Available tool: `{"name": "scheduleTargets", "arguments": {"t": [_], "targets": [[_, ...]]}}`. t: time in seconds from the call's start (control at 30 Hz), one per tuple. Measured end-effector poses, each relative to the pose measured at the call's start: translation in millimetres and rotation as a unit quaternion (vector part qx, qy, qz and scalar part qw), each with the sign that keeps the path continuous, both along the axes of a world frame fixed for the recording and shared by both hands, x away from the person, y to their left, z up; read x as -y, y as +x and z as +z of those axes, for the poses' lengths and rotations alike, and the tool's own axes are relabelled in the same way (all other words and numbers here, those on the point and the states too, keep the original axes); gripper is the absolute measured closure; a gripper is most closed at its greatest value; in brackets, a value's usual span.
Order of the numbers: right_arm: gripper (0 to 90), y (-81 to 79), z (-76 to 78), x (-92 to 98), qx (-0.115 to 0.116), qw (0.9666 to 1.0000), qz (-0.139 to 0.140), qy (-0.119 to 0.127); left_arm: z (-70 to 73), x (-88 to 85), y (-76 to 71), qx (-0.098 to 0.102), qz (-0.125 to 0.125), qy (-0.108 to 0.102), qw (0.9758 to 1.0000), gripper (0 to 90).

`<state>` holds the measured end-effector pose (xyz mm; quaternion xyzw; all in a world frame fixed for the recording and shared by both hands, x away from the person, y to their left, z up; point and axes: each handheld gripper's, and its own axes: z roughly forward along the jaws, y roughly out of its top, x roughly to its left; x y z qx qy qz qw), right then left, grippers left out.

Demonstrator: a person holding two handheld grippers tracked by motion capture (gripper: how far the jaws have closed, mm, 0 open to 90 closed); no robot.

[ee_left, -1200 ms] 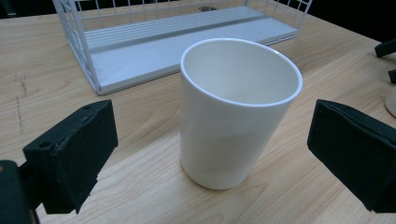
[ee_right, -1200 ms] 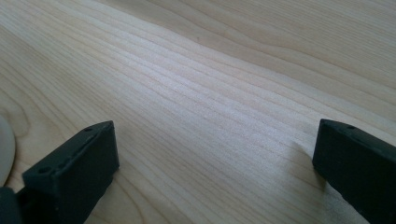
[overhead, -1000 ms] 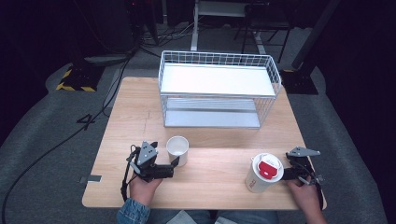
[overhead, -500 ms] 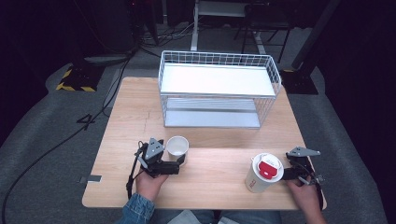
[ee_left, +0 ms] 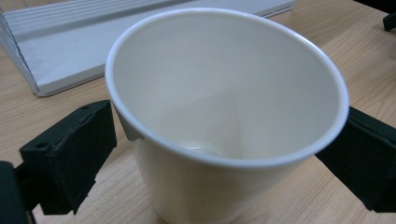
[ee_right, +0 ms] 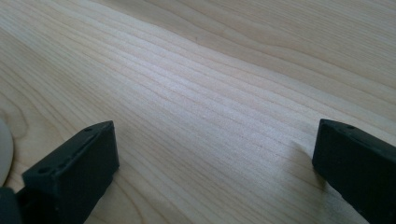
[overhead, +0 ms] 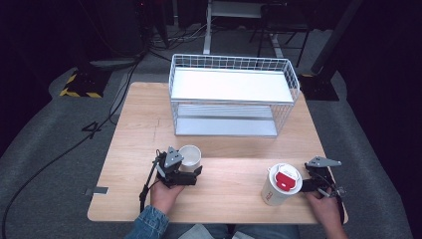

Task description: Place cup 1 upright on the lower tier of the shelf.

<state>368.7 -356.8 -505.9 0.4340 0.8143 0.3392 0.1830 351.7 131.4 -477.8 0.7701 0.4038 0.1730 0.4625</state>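
- The cup is the thing in hand: an empty white cup, upright on the surface, at its near left part, in front of the rack.
- Our left tongs have it between the jaws, 1 on each side just under the rim. They have just been closing. In the left gripper view the left jaw looks to meet the wall and the right jaw sits at the rim's edge, but we cannot tell whether the pads press yet.
- We judge the low, level approach is chosen so the jaws take the cup across its width below the rim, where the wall flares and the grip should not slip upward.
- The cup stands clear of the rack, so a lift would have room.
- Our right tongs rest at the near right of the surface, jaws wide apart over bare wood, with nothing held.
- Just beside them stands a second cup, with a white lid and a red tab, upright and untouched by the jaws.
- The rack, a white wire frame with 2 shelves, stands at the far middle; both shelves look bare, a likely place for the cups.
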Motion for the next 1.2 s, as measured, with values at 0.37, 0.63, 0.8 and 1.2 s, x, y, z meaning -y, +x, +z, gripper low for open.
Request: {"name": "scheduleTargets", "arguments": {"t": [0.37,0.63,0.8,1.2], "targets": [[0.4,0.0,0.0,0.0,0.000,1.0000,0.000,0.000,-8.2,-0.2,4.4,-0.030,-0.005,0.014,0.9994,15.5],[0.4,0.0,0.0,0.0,0.000,1.0000,0.000,0.000,-8.5,-1.0,3.4,-0.022,-0.004,0.022,0.9995,22.1],[0.4,0.0,0.0,0.0,0.000,1.0000,0.000,0.000,-8.6,-0.1,2.8,-0.020,-0.004,0.027,0.9994,22.3],[0.4,0.0,0.0,0.0,0.000,1.0000,0.000,0.000,-2.9,4.3,-0.6,-0.015,-0.012,0.047,0.9987,22.5]]}}
